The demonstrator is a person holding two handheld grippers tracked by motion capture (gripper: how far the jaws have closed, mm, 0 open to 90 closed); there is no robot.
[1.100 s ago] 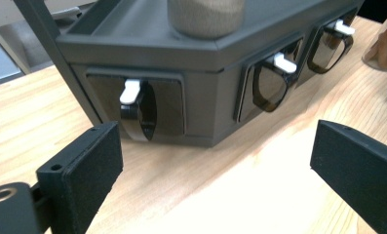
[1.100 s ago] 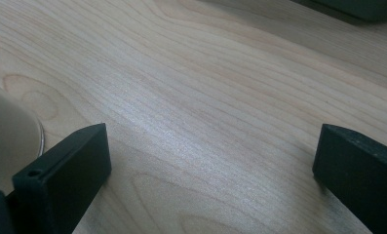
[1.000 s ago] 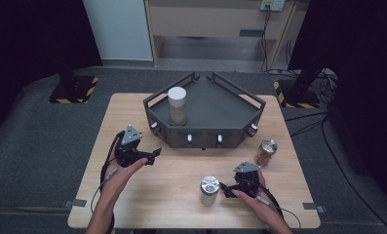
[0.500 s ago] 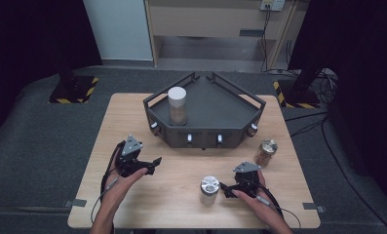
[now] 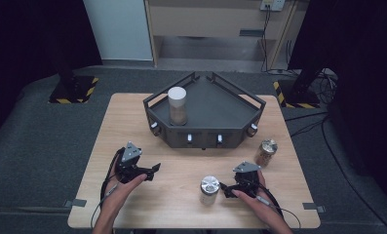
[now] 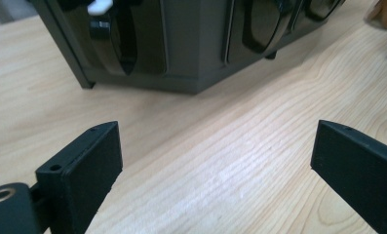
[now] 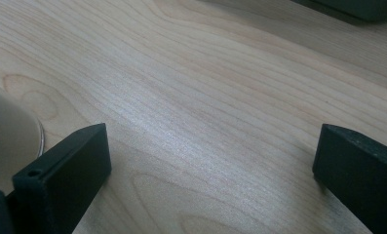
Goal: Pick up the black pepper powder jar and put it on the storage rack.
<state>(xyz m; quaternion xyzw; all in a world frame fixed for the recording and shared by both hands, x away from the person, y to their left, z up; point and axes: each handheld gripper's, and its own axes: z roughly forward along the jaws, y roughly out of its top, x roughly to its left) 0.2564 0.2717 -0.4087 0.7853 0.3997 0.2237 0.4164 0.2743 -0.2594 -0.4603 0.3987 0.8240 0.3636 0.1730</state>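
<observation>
A dark five-sided tray [image 5: 220, 109] stands at the back middle of the wooden table [image 5: 132, 117]. A tall jar with a white lid [image 5: 177, 105] stands upright in its left part. A silver-lidded can [image 5: 209, 189] is on the table near the front, and a copper-coloured can [image 5: 265, 152] stands at the right of the tray. My left gripper [image 5: 153, 170] is open low over the table's front left, its jaws wide apart over bare wood [image 6: 215, 161], facing the tray's front wall [image 6: 181, 44]. My right gripper [image 5: 223, 188] is open just right of the silver-lidded can [image 7: 8, 141], nothing between its jaws.
The tray's front wall carries small knobs [image 5: 189, 139]. A grey carpeted floor [image 5: 45, 141] surrounds the table, with a cabinet [image 5: 215, 24] behind and dark curtains on both sides. Cables trail from both grippers towards the table's front edge.
My left gripper has moved back towards the front edge and slightly right, away from the tray. The right gripper and the cans have stayed put.
</observation>
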